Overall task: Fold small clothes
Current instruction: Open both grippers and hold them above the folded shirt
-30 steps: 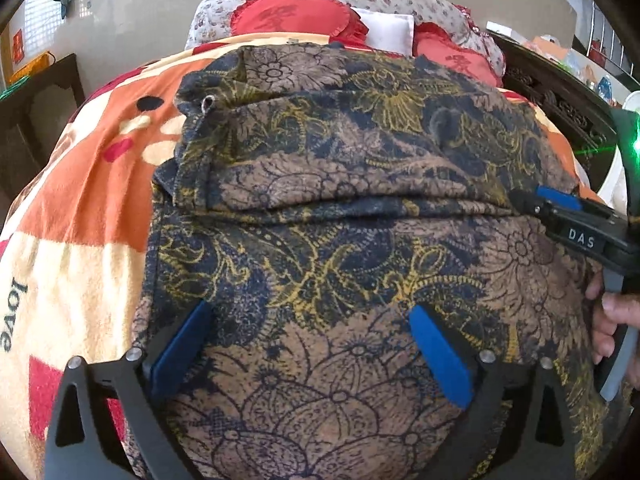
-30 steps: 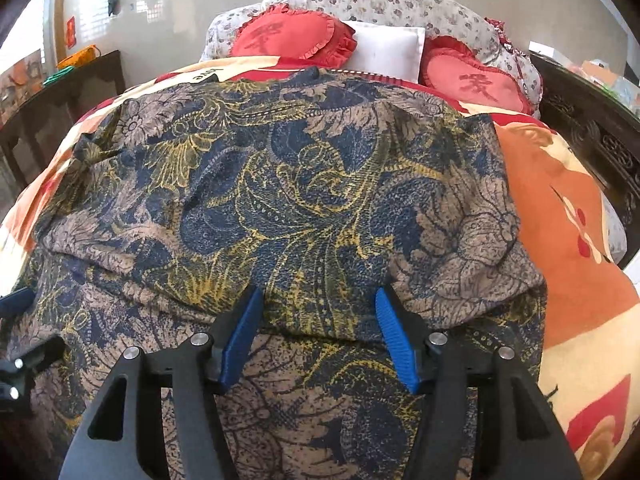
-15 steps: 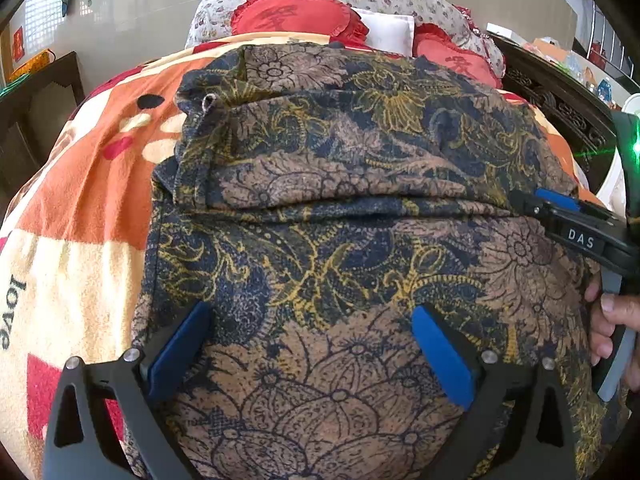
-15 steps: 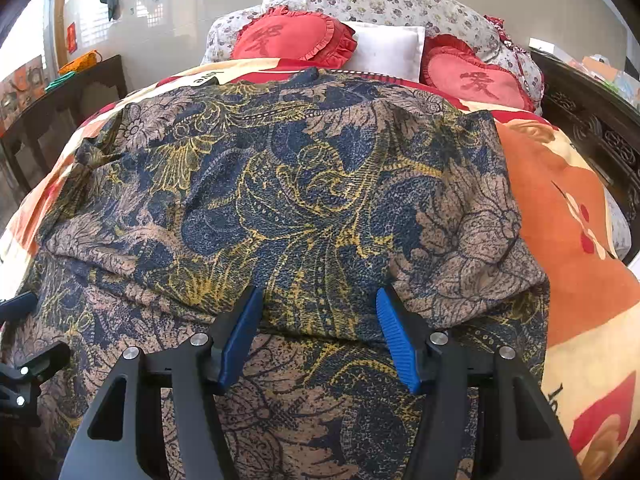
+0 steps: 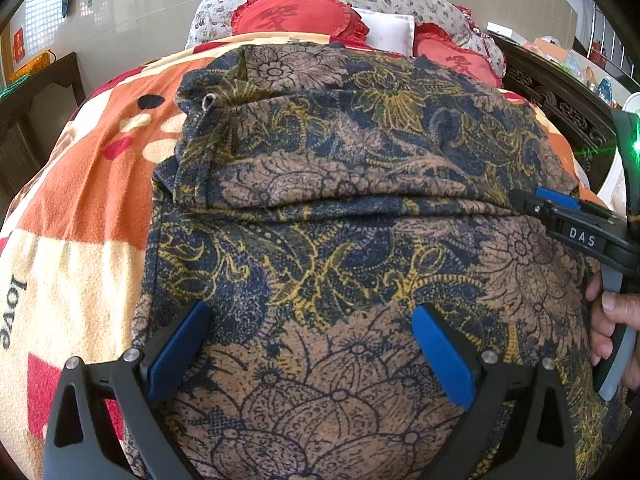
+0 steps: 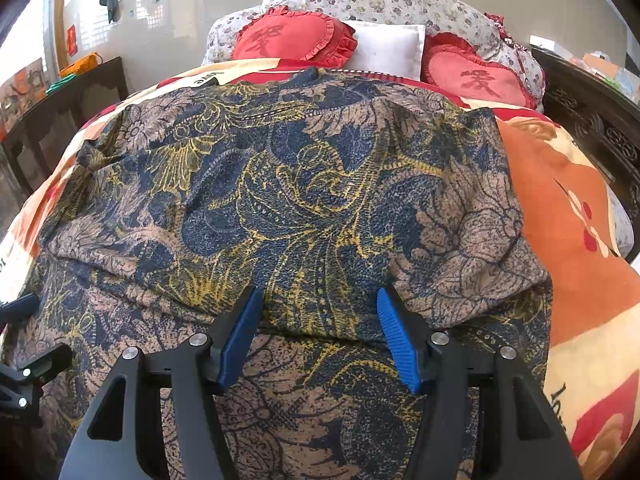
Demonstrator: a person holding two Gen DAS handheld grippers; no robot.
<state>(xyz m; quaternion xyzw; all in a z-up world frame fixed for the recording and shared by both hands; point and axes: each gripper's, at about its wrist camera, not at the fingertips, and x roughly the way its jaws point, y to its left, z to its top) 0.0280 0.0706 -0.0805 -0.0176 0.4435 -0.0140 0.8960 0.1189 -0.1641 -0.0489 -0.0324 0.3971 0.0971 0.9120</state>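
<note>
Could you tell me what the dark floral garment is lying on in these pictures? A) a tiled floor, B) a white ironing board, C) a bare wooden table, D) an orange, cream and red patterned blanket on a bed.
D: the floral garment is spread over the patterned blanket, whose orange and cream areas show on both sides of it, with red heart-shaped cushions at the head of the bed.
</note>
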